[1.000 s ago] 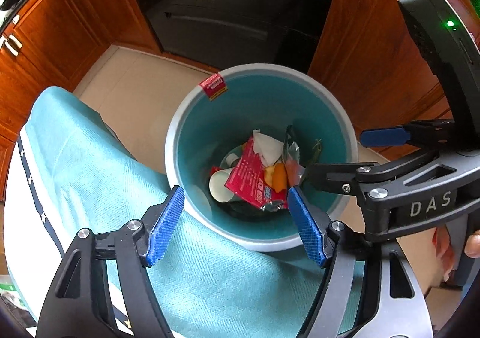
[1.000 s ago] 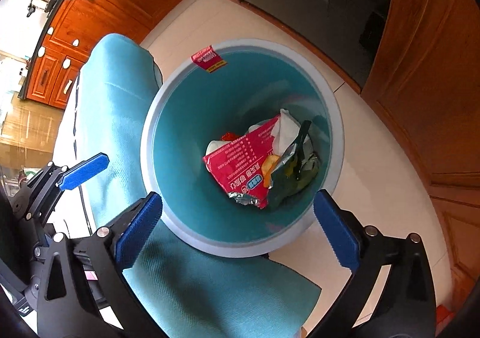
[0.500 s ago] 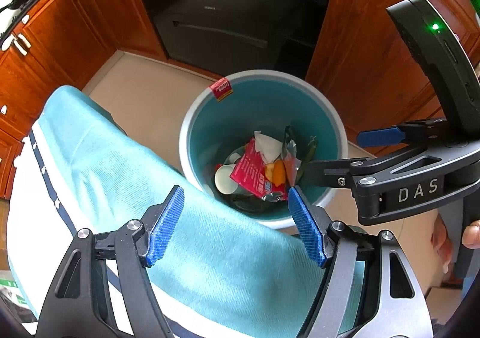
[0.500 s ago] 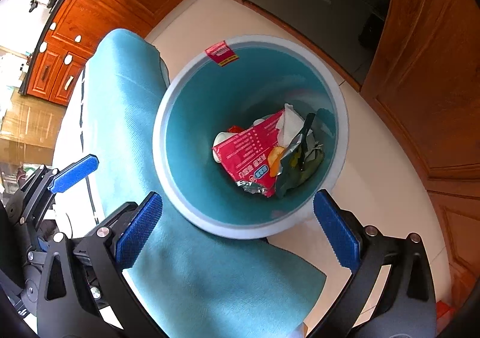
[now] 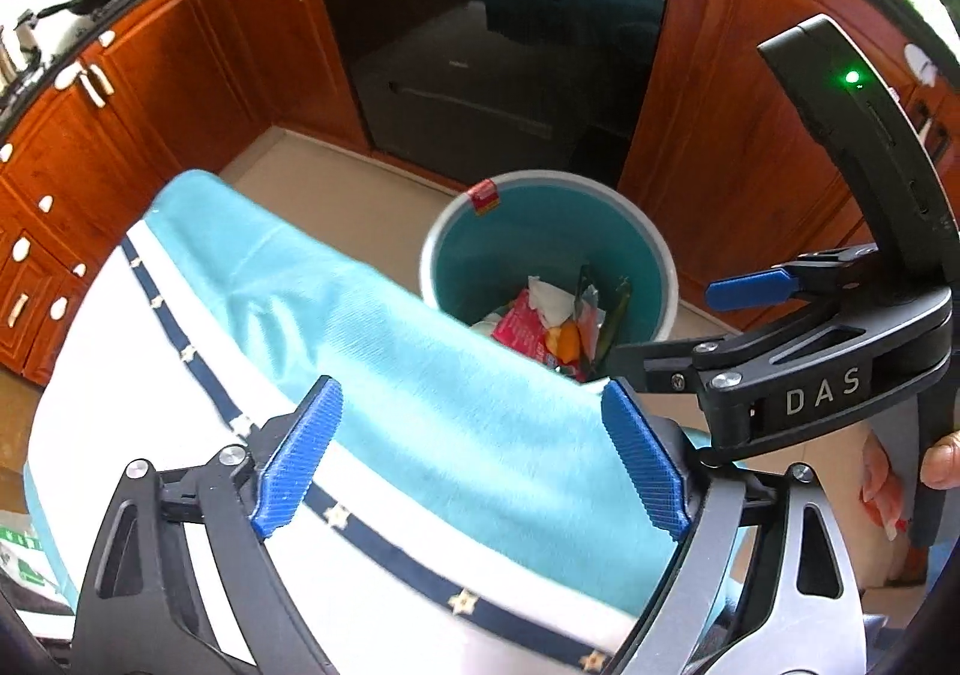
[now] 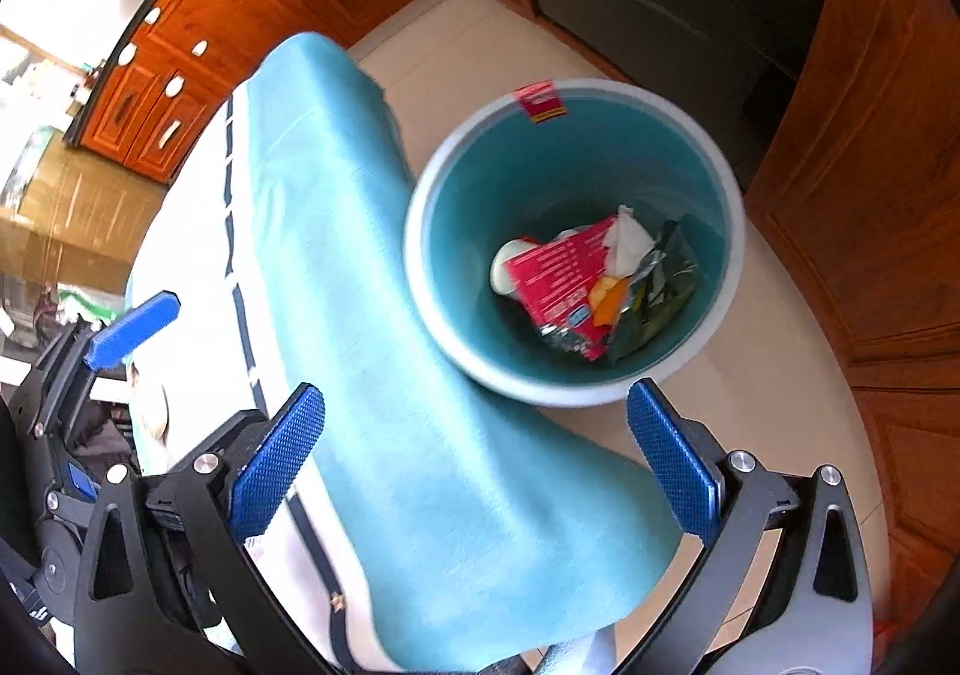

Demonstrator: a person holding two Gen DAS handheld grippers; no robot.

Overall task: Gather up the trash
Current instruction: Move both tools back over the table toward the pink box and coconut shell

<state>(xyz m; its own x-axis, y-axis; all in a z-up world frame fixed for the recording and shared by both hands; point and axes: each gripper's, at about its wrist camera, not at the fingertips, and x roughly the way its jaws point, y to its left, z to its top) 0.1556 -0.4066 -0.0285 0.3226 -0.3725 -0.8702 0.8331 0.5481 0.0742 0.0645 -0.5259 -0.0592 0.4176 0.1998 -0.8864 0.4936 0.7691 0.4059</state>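
Observation:
A teal trash bin with a pale rim stands on the floor beside the table's edge. Inside lie a red wrapper, white tissue, an orange scrap and a dark foil packet. A red sticker hangs on the far rim. My left gripper is open and empty above the teal tablecloth. My right gripper is open and empty, above the cloth's corner, short of the bin. It also shows in the left wrist view.
The table carries a teal cloth with a white middle and navy stripe. A black oven and wooden cabinets stand behind the bin. A cabinet door is to the bin's right. Beige floor surrounds the bin.
Both grippers have drawn back and up from the bin. The bin looks smaller and farther, and more of the tablecloth lies under the fingers. Both stay open and empty.

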